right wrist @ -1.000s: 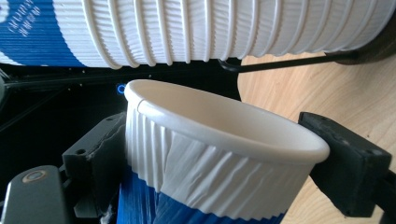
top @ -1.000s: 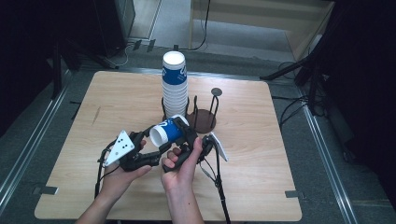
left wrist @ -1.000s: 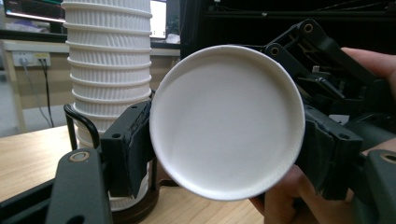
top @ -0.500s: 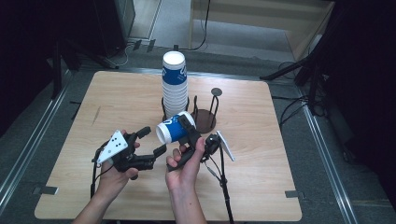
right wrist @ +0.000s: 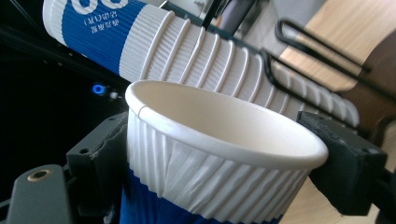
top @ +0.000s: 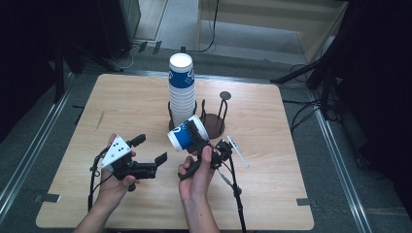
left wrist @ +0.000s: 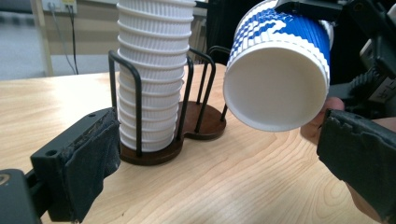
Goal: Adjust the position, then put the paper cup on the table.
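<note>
- The right gripper [top: 194, 138] clamps a blue-and-white paper cup [top: 183, 138] lying tilted between its fingers.
- The left gripper [top: 151, 149], jaws just opened and empty, sits left of that cup, apart.
- The cup stack [top: 181, 90] stands just beyond.

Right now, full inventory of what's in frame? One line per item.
paper cup: 1, blue and white, lying sideways in the right gripper's jaws, above the table
cup stack: 1, white ribbed with blue top cup, upright in the left ring of the holder
cup holder: 1, black wire on dark brown base, table centre; right ring empty
white stick: 1, flat on the table, right of the right gripper
table: 1, light wood
left gripper: 1, black, jaws just opened, nothing between them
right gripper: 1, black, clamped on the paper cup
</note>
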`<state>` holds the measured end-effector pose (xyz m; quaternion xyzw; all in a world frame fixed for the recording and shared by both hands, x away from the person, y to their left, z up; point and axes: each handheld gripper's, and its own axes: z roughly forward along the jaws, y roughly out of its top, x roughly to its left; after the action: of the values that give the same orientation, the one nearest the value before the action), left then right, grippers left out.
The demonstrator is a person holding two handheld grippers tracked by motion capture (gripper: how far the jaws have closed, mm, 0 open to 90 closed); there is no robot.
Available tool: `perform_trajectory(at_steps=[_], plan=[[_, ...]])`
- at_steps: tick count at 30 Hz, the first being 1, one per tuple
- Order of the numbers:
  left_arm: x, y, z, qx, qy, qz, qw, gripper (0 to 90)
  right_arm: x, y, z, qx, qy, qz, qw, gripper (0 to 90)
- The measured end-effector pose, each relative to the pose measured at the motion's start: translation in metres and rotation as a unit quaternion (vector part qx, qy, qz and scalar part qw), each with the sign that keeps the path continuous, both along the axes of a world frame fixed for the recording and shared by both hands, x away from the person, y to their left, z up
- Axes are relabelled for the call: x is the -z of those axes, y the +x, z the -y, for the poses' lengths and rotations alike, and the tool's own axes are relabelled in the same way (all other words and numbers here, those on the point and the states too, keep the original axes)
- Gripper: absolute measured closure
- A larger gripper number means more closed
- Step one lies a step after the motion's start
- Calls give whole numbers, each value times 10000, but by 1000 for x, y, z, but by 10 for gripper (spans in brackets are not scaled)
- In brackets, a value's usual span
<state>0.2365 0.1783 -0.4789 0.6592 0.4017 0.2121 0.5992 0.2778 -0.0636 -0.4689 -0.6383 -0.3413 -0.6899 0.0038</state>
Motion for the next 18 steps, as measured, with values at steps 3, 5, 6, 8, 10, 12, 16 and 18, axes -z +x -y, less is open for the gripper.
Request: perform_trajectory(at_steps=[3,5,6,8,10,12,16,18], plan=[[0,1,-4,-84,-5,-62,9999,8,-2,-1,0,105,-320,200,9992,143],[0,2,-8,-246,151,-137,9995,8,-4,-1,0,137,-598,378,9974,143],[-1,2,-10,-339,274,-204,9988,8,-6,0,1,214,-857,506,9948,143],[1,3,-14,-533,469,-298,9970,8,-9,-1,3,292,-1157,750,9900,143],[3,5,-19,-627,483,-385,9961,8,-12,-3,5,352,-1394,993,9846,141],[6,5,-25,-761,502,-432,9949,8,-15,-3,6,421,-1730,1177,9770,140],[10,5,-33,-914,515,-485,9933,8,-18,-3,9,543,-2563,1402,9548,134],[13,6,-39,-986,506,-509,9925,8,-18,-2,12,576,-2881,1469,9445,133]])
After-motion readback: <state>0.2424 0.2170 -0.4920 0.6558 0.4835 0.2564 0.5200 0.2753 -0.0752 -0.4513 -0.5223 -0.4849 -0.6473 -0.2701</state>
